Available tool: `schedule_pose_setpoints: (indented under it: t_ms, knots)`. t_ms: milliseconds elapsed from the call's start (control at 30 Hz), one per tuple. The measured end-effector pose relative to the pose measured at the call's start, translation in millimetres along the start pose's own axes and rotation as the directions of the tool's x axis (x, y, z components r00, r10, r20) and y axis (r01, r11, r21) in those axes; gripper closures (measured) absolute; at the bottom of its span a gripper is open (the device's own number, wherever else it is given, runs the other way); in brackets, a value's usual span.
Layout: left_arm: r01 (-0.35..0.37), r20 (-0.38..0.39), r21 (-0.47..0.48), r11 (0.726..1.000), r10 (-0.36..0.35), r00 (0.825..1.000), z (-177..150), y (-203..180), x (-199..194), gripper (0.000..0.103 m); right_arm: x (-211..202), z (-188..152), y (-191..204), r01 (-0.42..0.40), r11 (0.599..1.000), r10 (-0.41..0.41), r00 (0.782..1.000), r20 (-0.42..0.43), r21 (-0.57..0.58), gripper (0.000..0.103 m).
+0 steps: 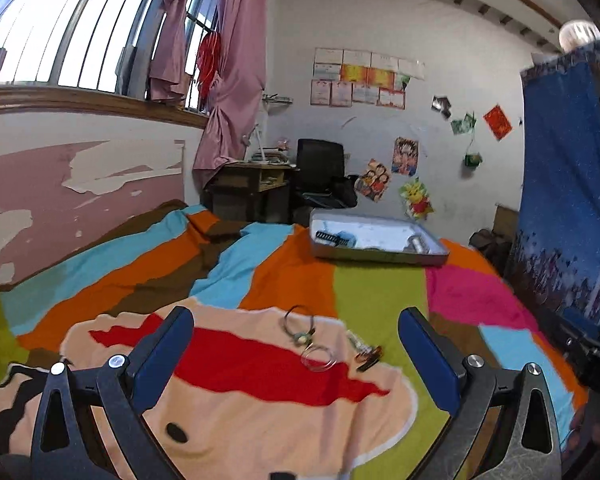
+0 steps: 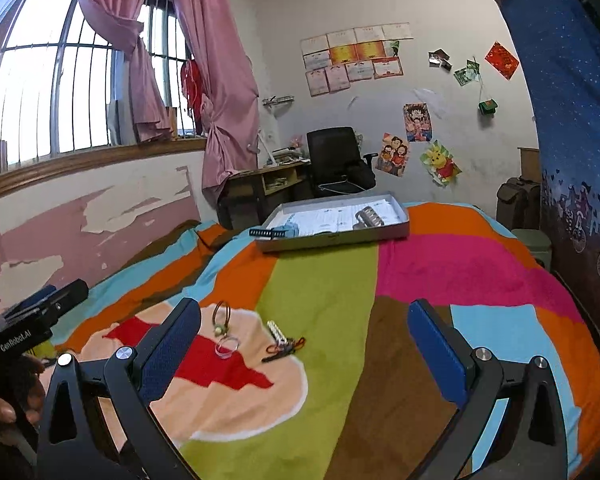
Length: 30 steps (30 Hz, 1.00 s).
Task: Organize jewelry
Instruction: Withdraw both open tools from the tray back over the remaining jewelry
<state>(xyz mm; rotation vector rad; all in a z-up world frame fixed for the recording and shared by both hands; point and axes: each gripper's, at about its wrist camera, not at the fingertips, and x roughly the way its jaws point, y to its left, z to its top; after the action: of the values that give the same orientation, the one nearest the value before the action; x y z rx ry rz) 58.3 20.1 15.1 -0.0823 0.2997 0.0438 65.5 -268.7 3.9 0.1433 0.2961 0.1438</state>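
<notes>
Jewelry [image 2: 256, 340] lies on bedspread [image 2: 320, 300]; tray [image 2: 400, 232] beyond.

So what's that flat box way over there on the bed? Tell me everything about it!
The tray is a shallow grey rectangle with low walls and a pale, whitish floor, open on top. It lies flat on the striped blanket, far from both tools, towards the desk. A black comb-like piece with something light blue beside it sits at its left end, and a silvery ridged piece lies near the right.
</notes>
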Motion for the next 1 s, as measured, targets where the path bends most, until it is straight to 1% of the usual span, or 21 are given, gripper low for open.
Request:
schedule_pose_setpoints:
  t_ms: [67, 133, 200, 300, 500, 600, 667, 700, 800, 900, 1000]
  knots:
    - [-0.015, -0.032, 0.019, 1.000, 0.015, 0.999, -7.4, 0.9, 2.6, 0.000, 0.1, -5.6, 1.2, 0.008, 1.000, -0.009, 1.000, -0.018, -0.007, 0.001]
    - [-0.012, -0.077, -0.001, 1.000, 0.012, 0.997, -12.5, 2.1, 8.5, 0.000, 0.5, -11.5, -0.6, 0.010, 1.000, -0.010, 0.999, -0.040, 0.000, 0.001]
    - [-0.012, -0.098, -0.012, 1.000, 0.011, 0.995, -14.8, 2.5, 10.7, 0.000, 2.9, -16.5, -1.3, 0.010, 1.000, -0.010, 0.998, -0.059, 0.005, 0.001]
    - [-0.022, -0.082, -0.002, 1.000, 0.022, 0.996, -18.4, 1.8, 8.1, 0.000, 8.7, -23.7, -1.3, 0.013, 1.000, -0.013, 0.995, -0.095, -0.001, 0.001]
    - [-0.031, -0.069, 0.003, 1.000, 0.031, 0.997, -19.0, -0.5, 4.2, 0.000, 15.7, -29.3, 0.7, 0.031, 0.999, -0.033, 0.993, -0.111, -0.018, 0.001]
    - [-0.038, -0.097, 0.004, 0.999, 0.038, 0.995, -19.0, -1.6, 9.2, 0.000, 17.9, -30.4, 2.9, 0.030, 0.999, -0.032, 0.992, -0.119, -0.018, 0.001]
    - [-0.046, -0.131, 0.002, 0.999, 0.046, 0.990, -18.9, -1.5, 15.6, 0.000, 20.3, -31.1, 4.9, 0.028, 0.999, -0.030, 0.991, -0.127, -0.021, 0.001]
    - [-0.051, -0.152, -0.003, 0.999, 0.050, 0.987, -19.0, -0.6, 19.0, 0.000, 21.6, -32.1, 5.4, 0.025, 0.999, -0.027, 0.991, -0.133, -0.021, 0.001]
    - [-0.060, -0.182, -0.028, 0.998, 0.053, 0.982, -19.1, 3.9, 26.6, 0.000, 26.7, -34.4, 6.9, 0.022, 1.000, -0.024, 0.989, -0.148, -0.015, 0.001]
    - [-0.078, -0.193, -0.046, 0.996, 0.068, 0.979, -18.6, 6.5, 36.1, 0.000, 34.0, -37.4, 6.7, 0.026, 1.000, -0.027, 0.986, -0.167, -0.009, 0.001]
    - [-0.085, -0.197, -0.024, 0.996, 0.079, 0.977, -17.3, 3.6, 49.1, 0.000, 43.8, -39.1, 6.3, 0.032, 0.999, -0.033, 0.983, -0.180, -0.008, 0.001]
